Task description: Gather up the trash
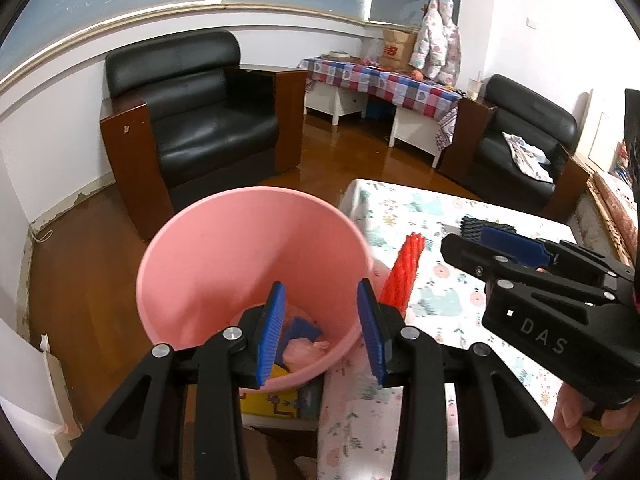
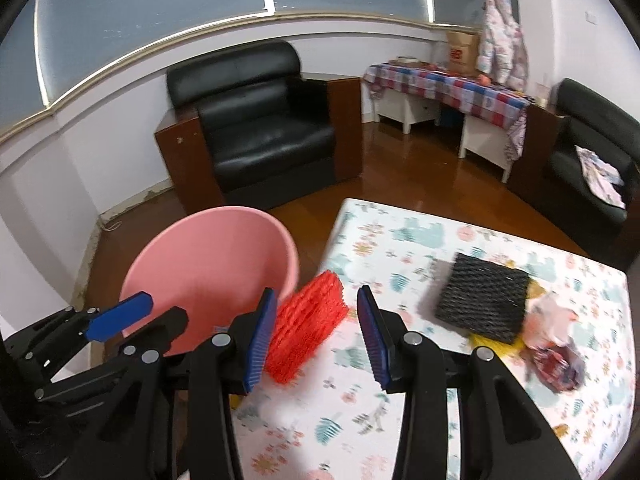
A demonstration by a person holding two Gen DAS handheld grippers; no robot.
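Observation:
A pink bucket (image 1: 224, 264) (image 2: 208, 264) stands beside the table's left edge, with pink and blue scraps (image 1: 304, 340) at its bottom. My left gripper (image 1: 322, 332) hangs open over the bucket's near rim, nothing between its blue pads. My right gripper (image 2: 316, 336) (image 1: 492, 240) is open above the table, empty. A red foam net (image 2: 308, 324) (image 1: 402, 276) lies at the table's left edge, just ahead of the right gripper. A black foam net (image 2: 484, 296) rests farther right, over a yellow scrap (image 2: 496, 342). Crumpled pink and dark red wrappers (image 2: 556, 344) lie beside it.
The table has a floral cloth (image 2: 400, 420). A black armchair (image 1: 192, 120) stands behind the bucket, another (image 1: 520, 140) at the right. A checked-cloth side table (image 1: 384, 84) lines the far wall. A brown wooden floor (image 1: 80, 280) surrounds the bucket.

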